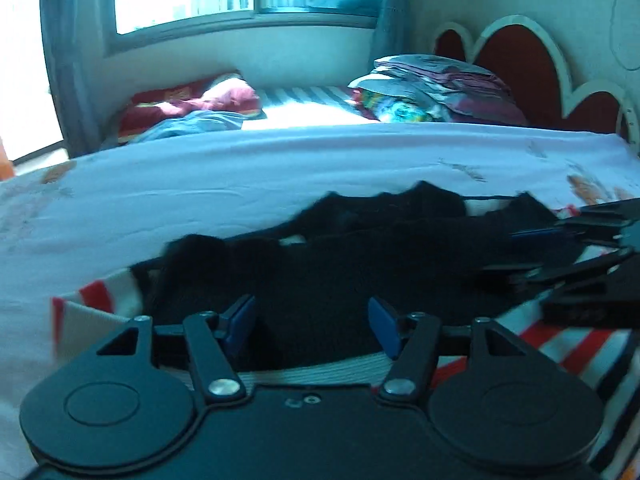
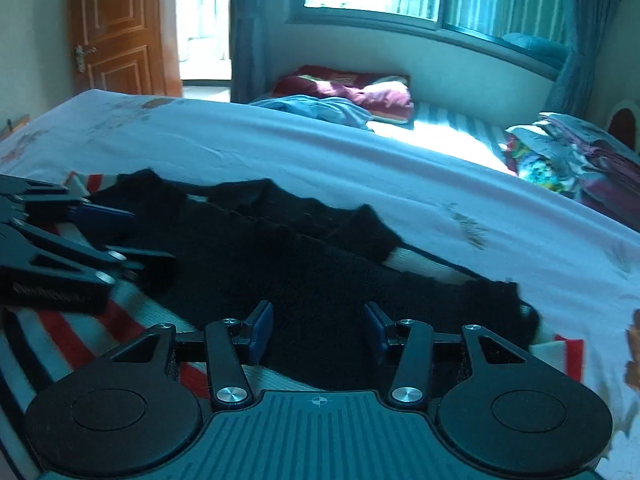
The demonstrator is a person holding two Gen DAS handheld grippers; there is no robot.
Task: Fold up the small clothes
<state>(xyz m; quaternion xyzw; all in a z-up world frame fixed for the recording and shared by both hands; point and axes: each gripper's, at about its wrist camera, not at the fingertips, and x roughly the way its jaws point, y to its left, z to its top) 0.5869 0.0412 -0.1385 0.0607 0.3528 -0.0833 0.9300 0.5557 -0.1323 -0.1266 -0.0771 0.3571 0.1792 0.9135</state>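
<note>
Left wrist: black garment just ahead of left tool.

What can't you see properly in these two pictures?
- Black garment: its near edge is hidden behind the left gripper in the left wrist view; type unclear.
- Striped cloth: mostly covered by the garment, cut off by the right wrist view's left edge.
- Folded pile: too small and blurred to tell items.
- Right gripper: fingers apart, holding nothing.

No readable text, label, brand or number shows in either view; the only sign is a small crosshair mark moulded on the ribbed body just behind the right claw.
</note>
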